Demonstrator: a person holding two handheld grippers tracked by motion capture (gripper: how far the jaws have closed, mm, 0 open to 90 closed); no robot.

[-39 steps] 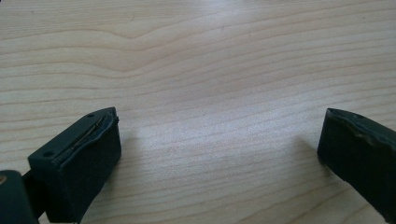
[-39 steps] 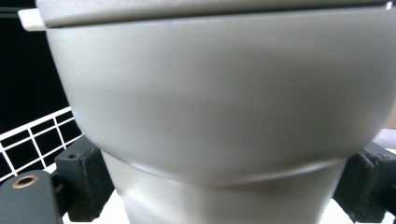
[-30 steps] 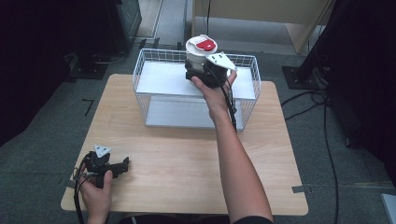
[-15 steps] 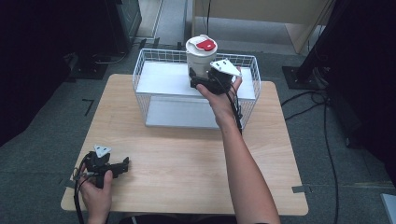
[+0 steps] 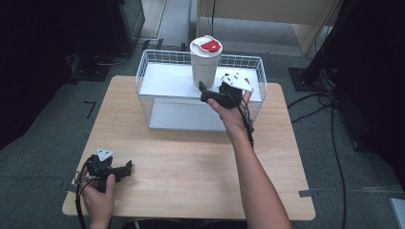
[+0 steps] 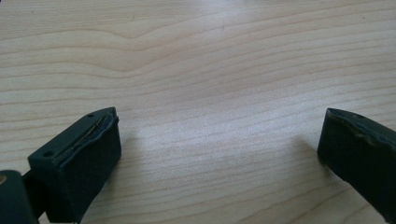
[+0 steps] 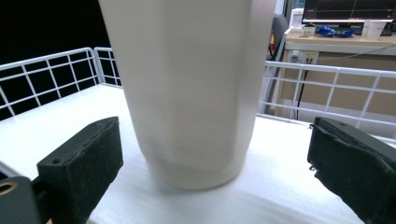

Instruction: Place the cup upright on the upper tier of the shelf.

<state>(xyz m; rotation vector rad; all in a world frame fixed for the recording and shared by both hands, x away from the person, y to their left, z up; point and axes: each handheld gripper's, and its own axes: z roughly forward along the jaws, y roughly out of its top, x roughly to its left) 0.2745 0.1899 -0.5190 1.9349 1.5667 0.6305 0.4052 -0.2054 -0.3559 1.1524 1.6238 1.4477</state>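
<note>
Standing upright in a wire basket point(image 5: 143, 71), a smooth, likely slippery white tumbler point(image 5: 204, 67) sits between the right gripper's point(image 5: 206, 95) released jaws; left gripper point(image 5: 125, 168) rests open.

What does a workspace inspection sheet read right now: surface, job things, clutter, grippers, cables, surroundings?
Surface: wooden table, bare apart from the basket.
Job things: white cup with a red-tabbed lid, upright on the white floor of the wire basket.
Clutter: nothing seen.
Grippers: right gripper open, jaws either side of the cup base, not touching; left gripper open, low over the table at its near left corner.
Cables: one along the right forearm; more on the floor.
Surroundings: grey floor, dark stands, wooden furniture behind.
</note>
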